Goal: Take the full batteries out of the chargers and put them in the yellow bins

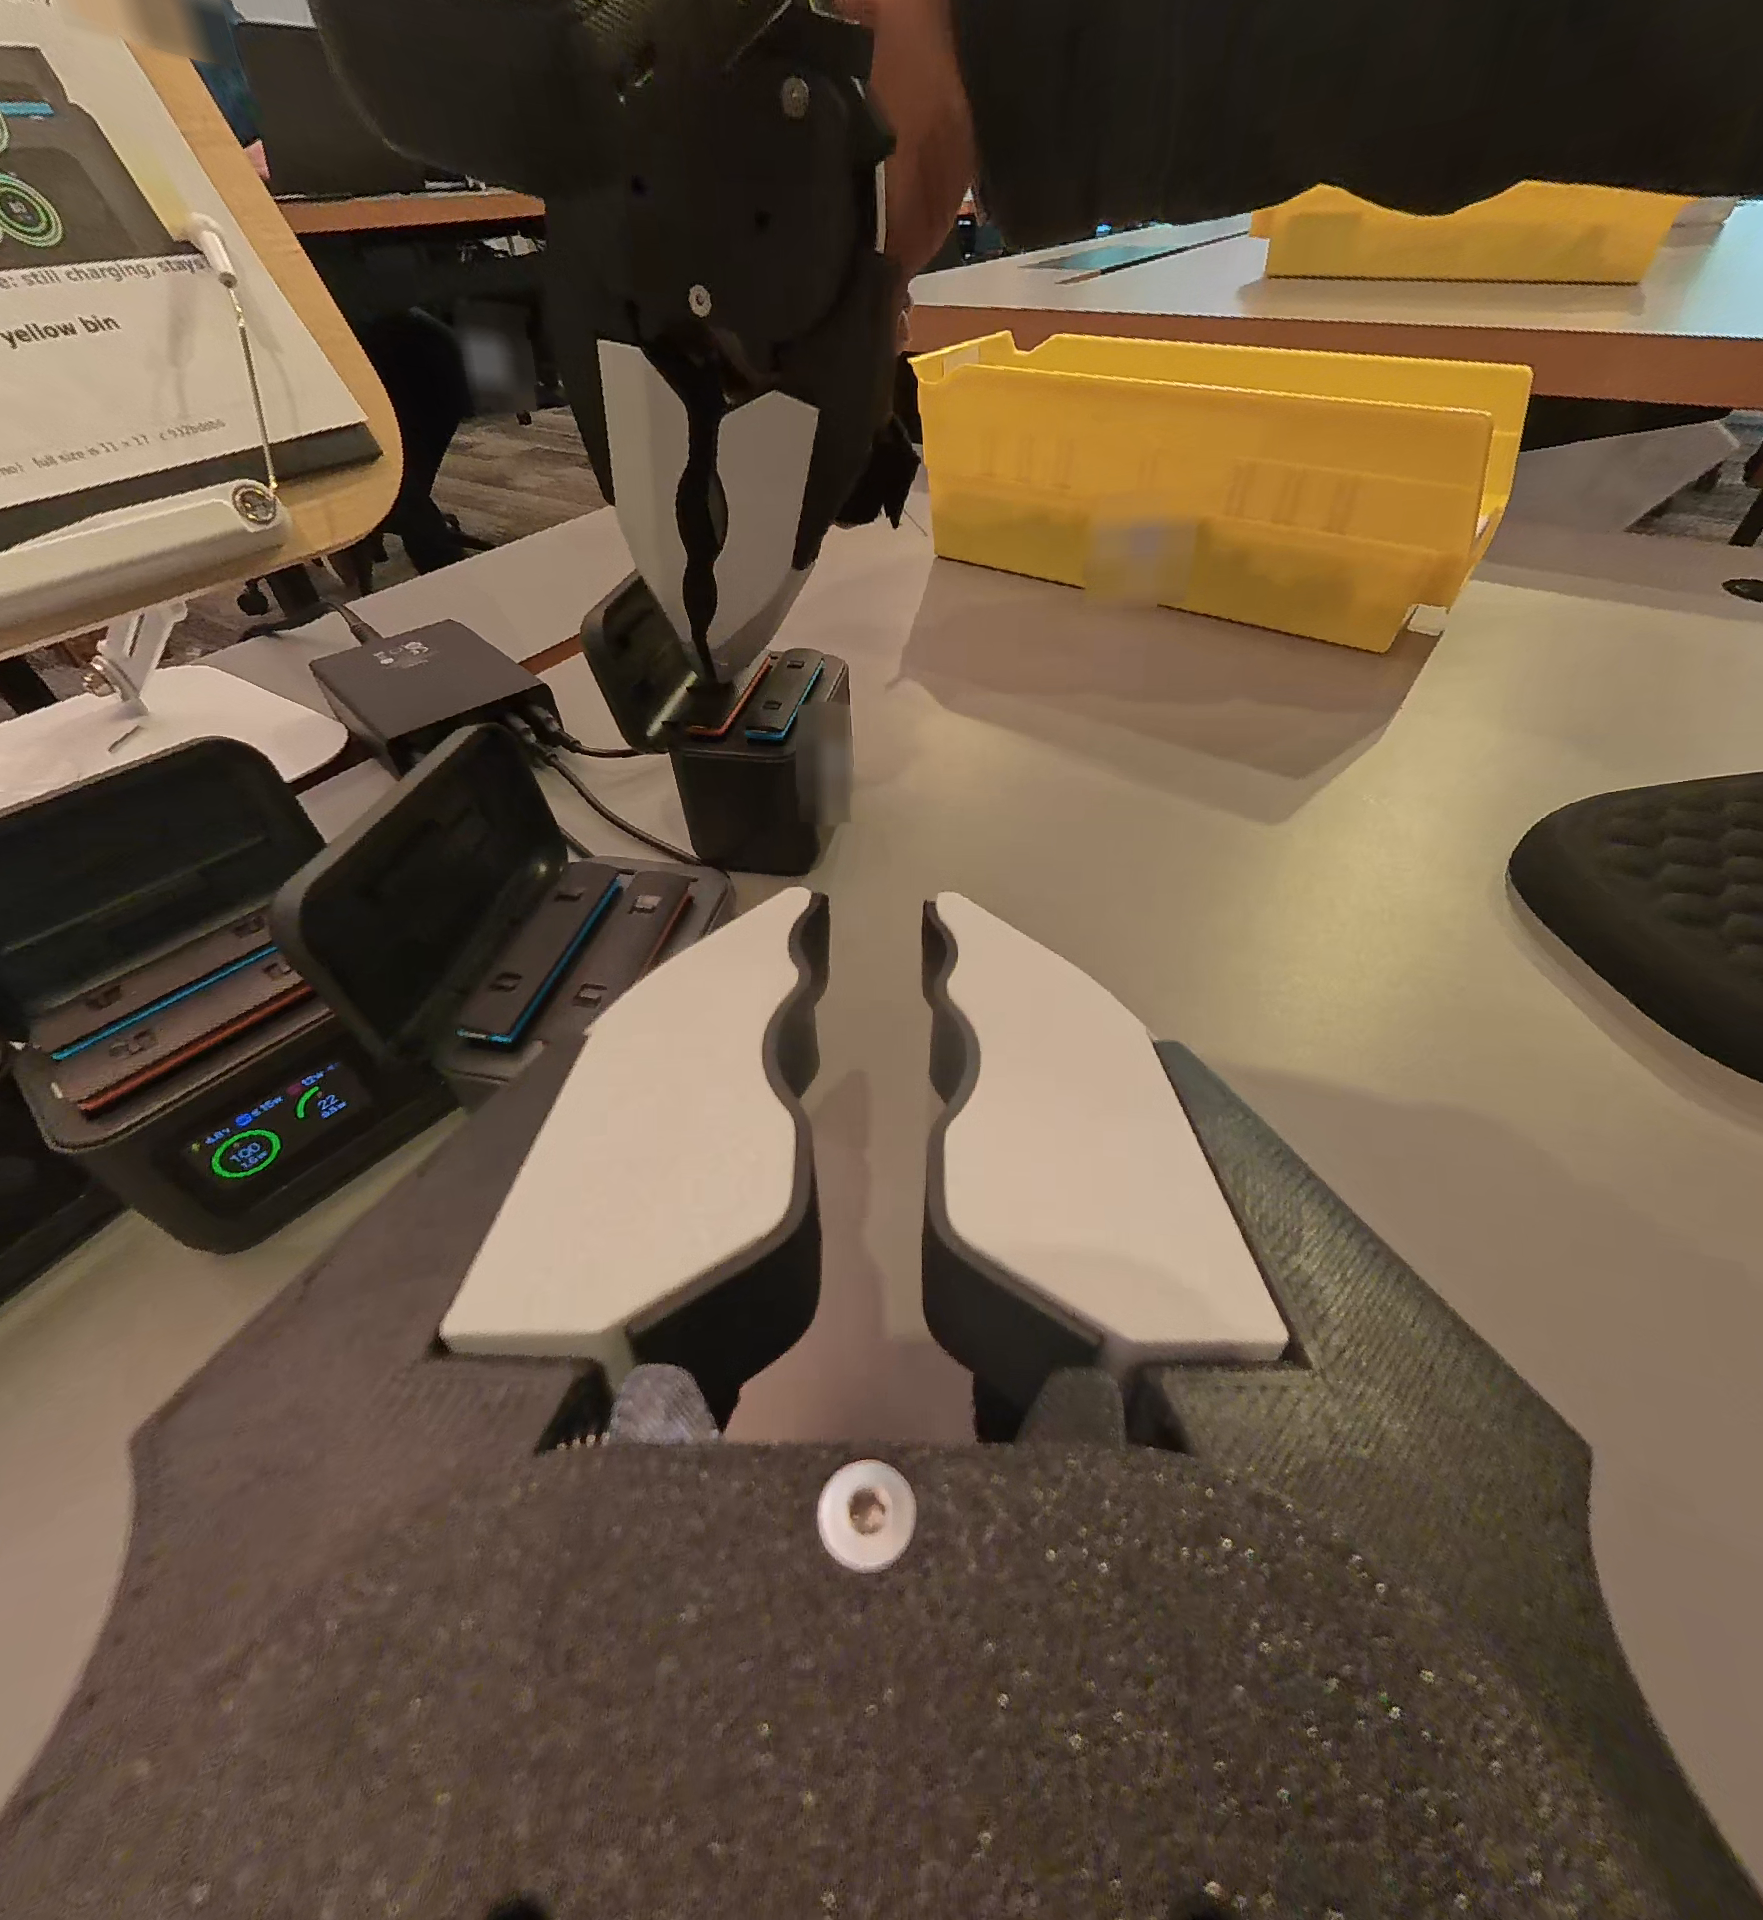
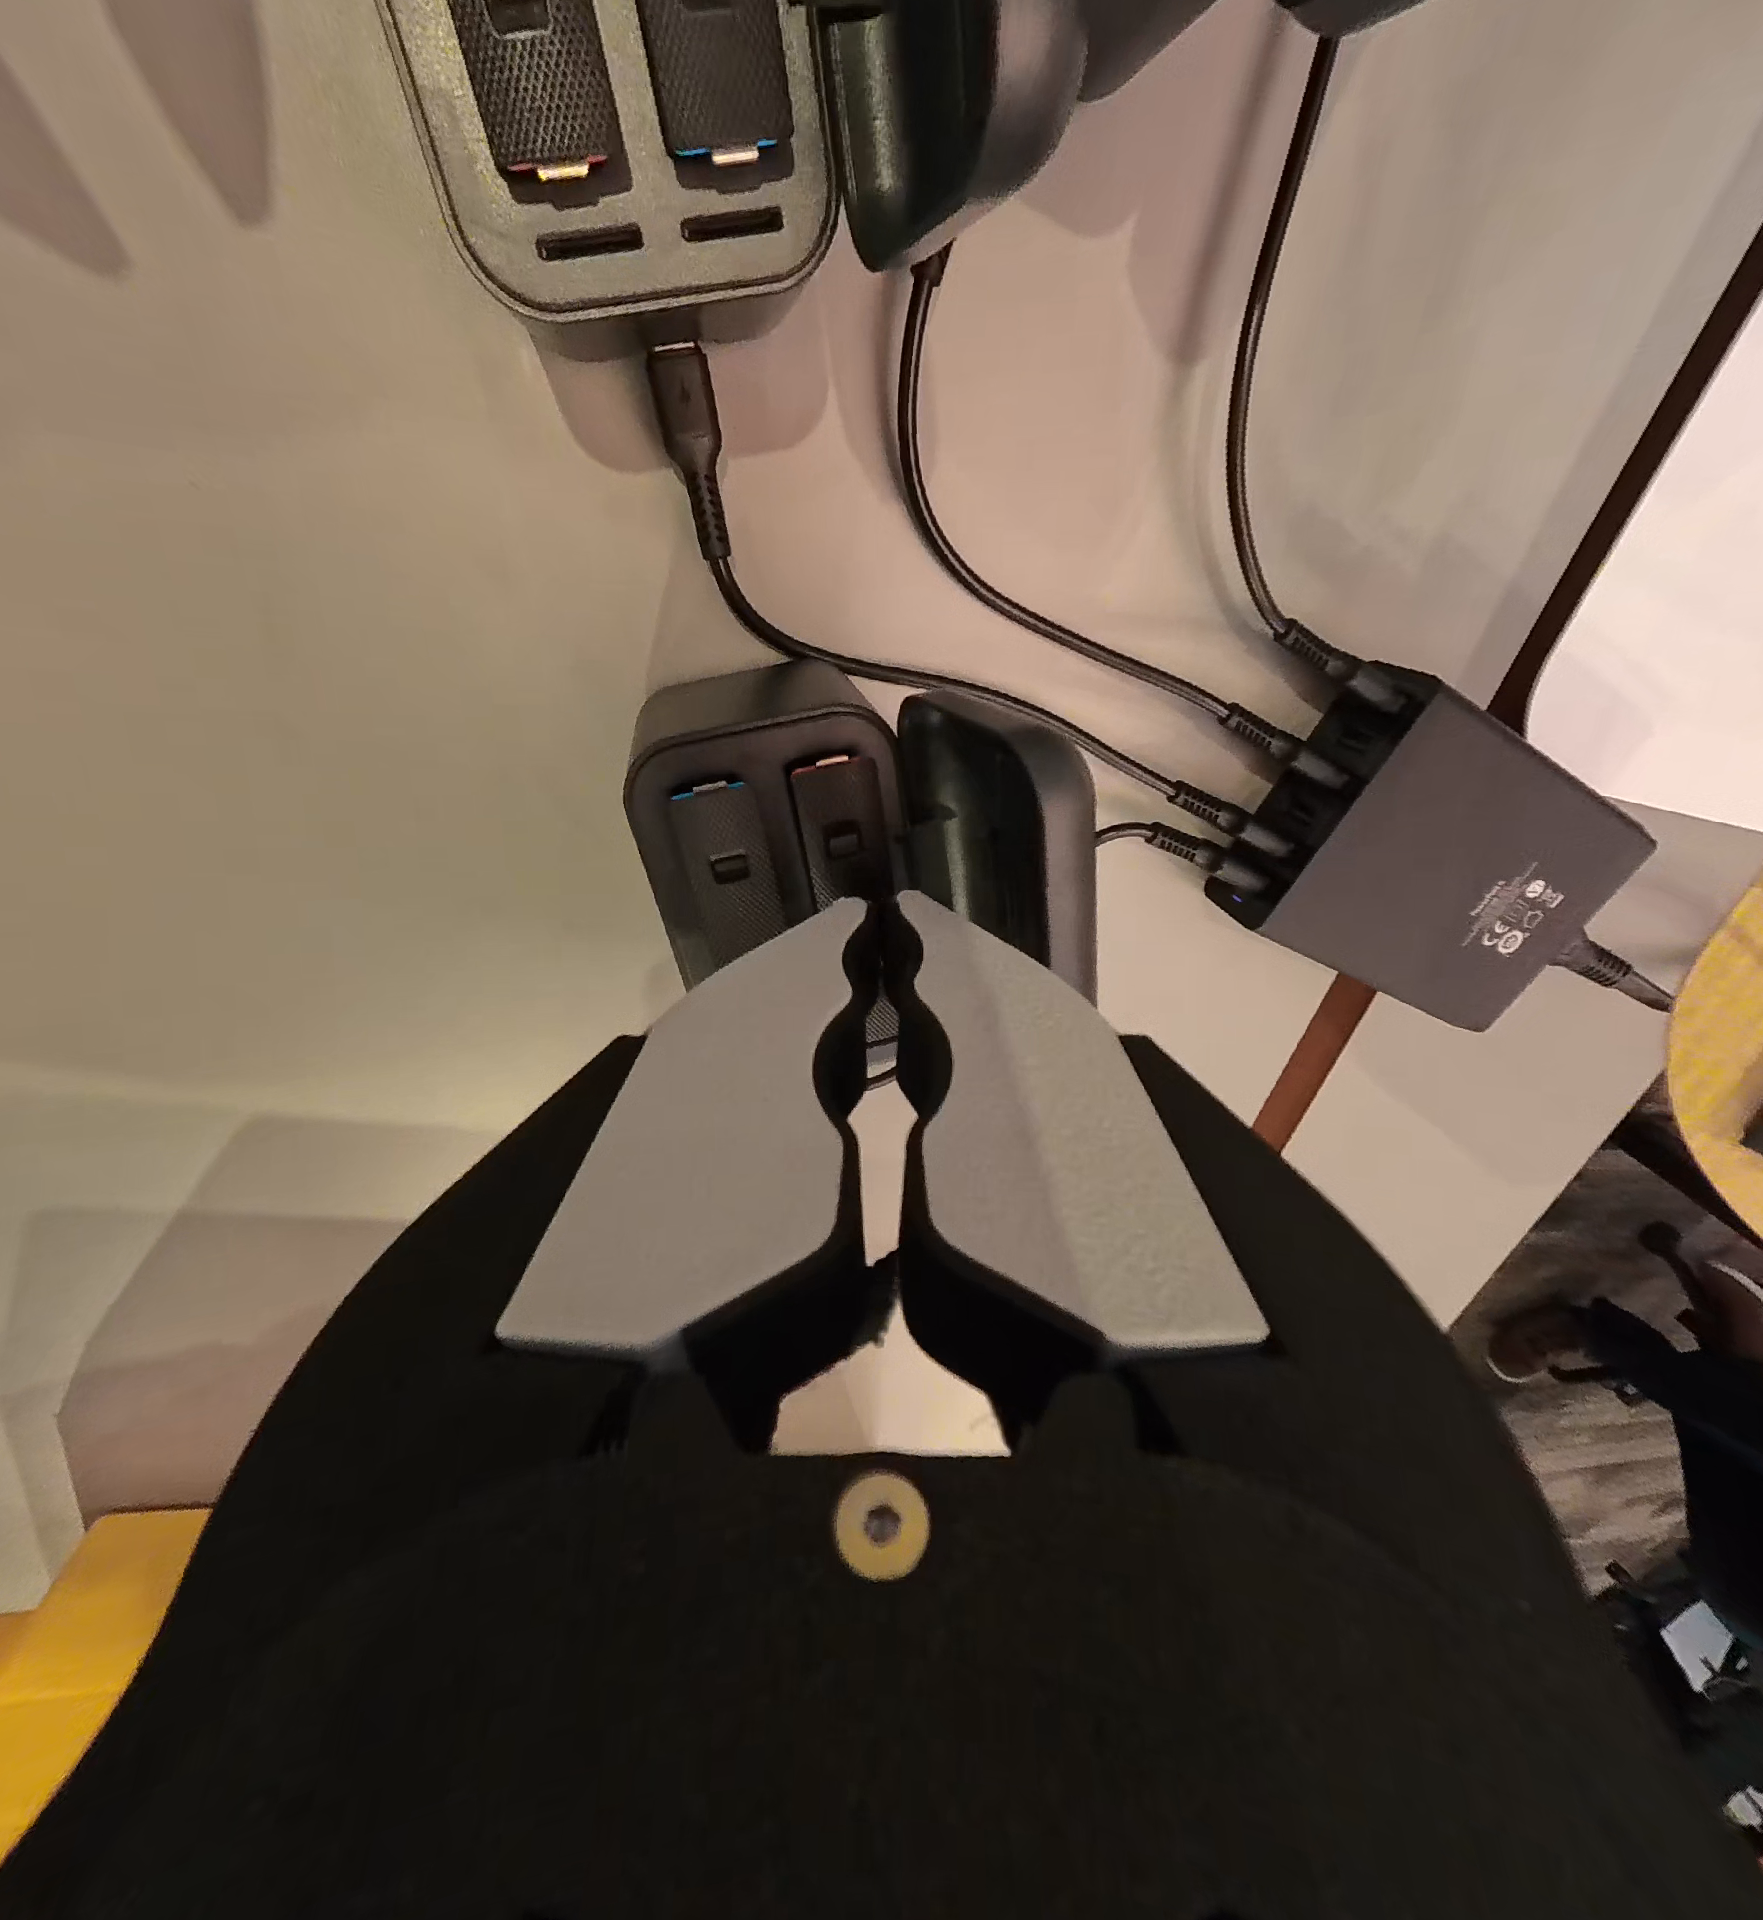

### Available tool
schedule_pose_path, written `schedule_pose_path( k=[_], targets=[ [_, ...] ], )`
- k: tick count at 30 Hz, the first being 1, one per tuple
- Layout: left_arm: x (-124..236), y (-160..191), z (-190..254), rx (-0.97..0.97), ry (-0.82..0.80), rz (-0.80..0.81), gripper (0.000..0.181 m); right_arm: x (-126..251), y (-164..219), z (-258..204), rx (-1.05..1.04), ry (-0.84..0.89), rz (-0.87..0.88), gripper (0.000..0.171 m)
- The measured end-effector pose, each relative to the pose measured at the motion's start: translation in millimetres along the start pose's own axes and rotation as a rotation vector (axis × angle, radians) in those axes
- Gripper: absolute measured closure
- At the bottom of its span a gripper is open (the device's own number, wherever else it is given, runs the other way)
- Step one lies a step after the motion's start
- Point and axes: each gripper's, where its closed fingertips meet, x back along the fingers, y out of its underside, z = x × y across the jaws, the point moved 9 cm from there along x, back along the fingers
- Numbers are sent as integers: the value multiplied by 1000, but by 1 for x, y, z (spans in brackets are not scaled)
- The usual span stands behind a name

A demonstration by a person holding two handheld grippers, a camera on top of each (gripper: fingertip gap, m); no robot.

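Currently: charger station on bench (image 1: 1116, 831), printed sign (image 1: 77, 312) text omitted.
Right gripper (image 2: 882, 914) clenched on orange-edged battery (image 1: 726, 707) in charger (image 1: 752, 790); left gripper (image 1: 872, 914) released, hovering; yellow bin (image 1: 1209, 478) nearby.

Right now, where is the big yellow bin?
In the left wrist view, the yellow bin sits on the white table, up and to the right, past the small charger where the right gripper is reaching down.

Warm, fairly bright indoor light from overhead. Soft overlapping shadows across the pale bench (image 1: 1220, 831). Strong wide-angle bending toward edges and corners. Slight motion blur, near foreground softest.
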Motion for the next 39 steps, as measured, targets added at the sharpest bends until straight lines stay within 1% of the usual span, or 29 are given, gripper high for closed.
schedule_pose_path(
  k=[4, 8, 10, 13, 15, 17, 21, 24, 27, 31, 33, 35, 39],
  targets=[
    [0, 0, -1, 5, -6, 2, 165, 0, -2, 1, -14, -17, -21, 171],
    [2, -3, -2, 8, -20, 14, 165, 0, 0, 2, -54, -31, -4, 171],
    [3, -3, -2, -3, -28, 16, 165, 0, -1, 1, -70, -11, -10, 171],
    [4, -4, -1, -15, -42, 20, 165, 1, -1, -6, -84, 71, -9, 171],
    [6, -4, -2, -18, -58, 24, 166, 9, -2, -14, -118, 138, 74, 171],
    [7, -5, -6, -16, -96, 26, 169, 28, -6, -20, -199, 260, 227, 171],
    [13, -7, -16, 34, -185, 49, 177, 67, -5, -41, -464, 578, 559, 171],
    [19, -9, -23, 70, -250, 79, 181, 78, -3, -71, -690, 729, 720, 171],
    [25, -11, -29, 80, -312, 100, 181, 73, -3, -105, -907, 776, 841, 171],
    [26, -7, -36, 83, -362, 84, 181, 52, -6, -142, -1107, 834, 911, 171],
    [27, -6, -40, 93, -381, 78, 181, 34, -9, -157, -1151, 839, 938, 171],
    [30, -4, -45, 98, -411, 74, 181, 15, -9, -167, -1149, 878, 926, 171],
    [35, 2, -56, 126, -449, 55, 181, 11, -12, -165, -1144, 817, 969, 171]
  ],
)
